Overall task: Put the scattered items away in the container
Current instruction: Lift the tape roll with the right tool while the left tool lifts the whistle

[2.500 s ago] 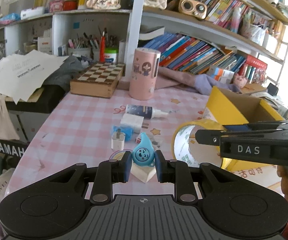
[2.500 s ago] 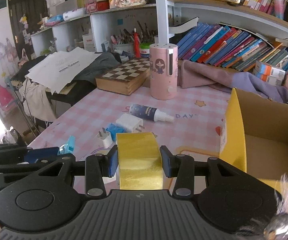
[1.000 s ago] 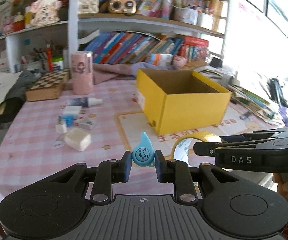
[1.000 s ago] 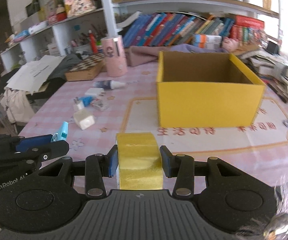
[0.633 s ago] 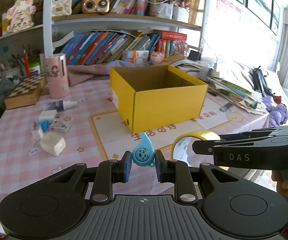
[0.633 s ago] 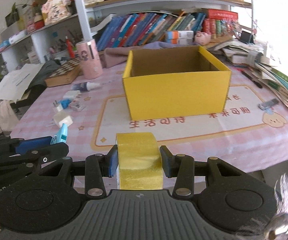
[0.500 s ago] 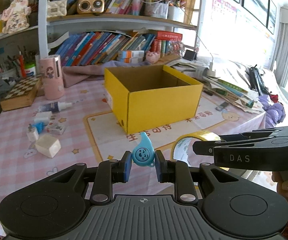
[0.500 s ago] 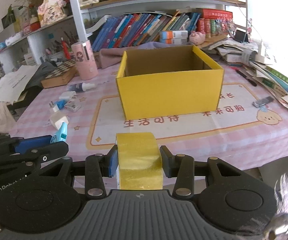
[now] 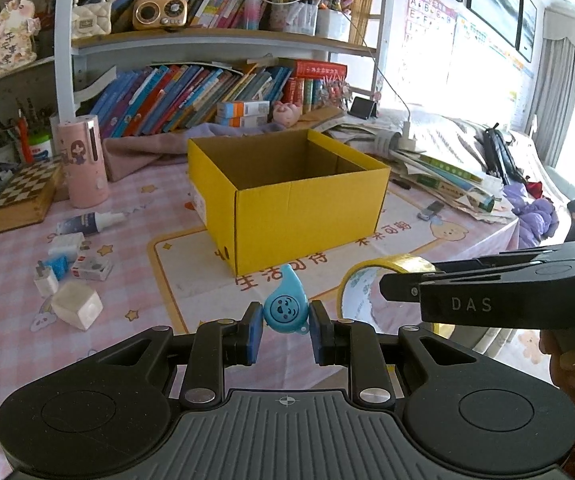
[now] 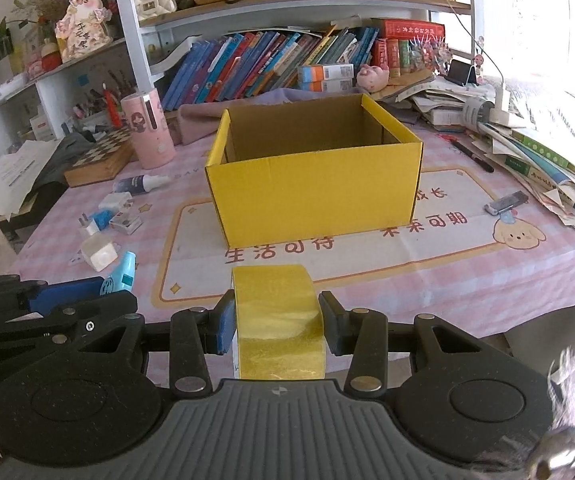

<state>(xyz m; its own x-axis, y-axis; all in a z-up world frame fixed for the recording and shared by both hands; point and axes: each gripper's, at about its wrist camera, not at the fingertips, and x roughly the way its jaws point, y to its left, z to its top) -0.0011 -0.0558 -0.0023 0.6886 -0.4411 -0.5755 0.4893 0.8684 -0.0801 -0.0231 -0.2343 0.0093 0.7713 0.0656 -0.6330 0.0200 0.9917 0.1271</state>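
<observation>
We hold our left gripper [image 9: 286, 315] clamped on a small blue teardrop-shaped plastic trinket with a smiling face [image 9: 286, 308], its pointed tip up. Our right gripper [image 10: 276, 312] is clamped on a roll of yellow adhesive tape [image 10: 277, 320], pads pressing its two flat sides. Both grippers hang side by side above the near edge of the pink checked tablecloth [image 10: 467, 284].

Seen from the right wrist, the open yellow cardboard box [image 10: 315, 196] stands at twelve o'clock, well apart from the tape, on a white mat with an orange border and red characters [image 10: 367, 256]. From the left wrist the same box [image 9: 307, 216] sits at about twelve to one o'clock.

At ten o'clock lie the scattered things: a white cube-shaped block [image 9: 76, 305], a white plug adapter [image 9: 45, 282], a small white and red flat packet [image 9: 92, 268], a white charger block [image 9: 65, 243] and a dark blue small bottle with a white nozzle [image 9: 87, 223]. Behind them stand a pink cylindrical container [image 9: 83, 160] and a wooden chessboard box [image 9: 23, 196].
</observation>
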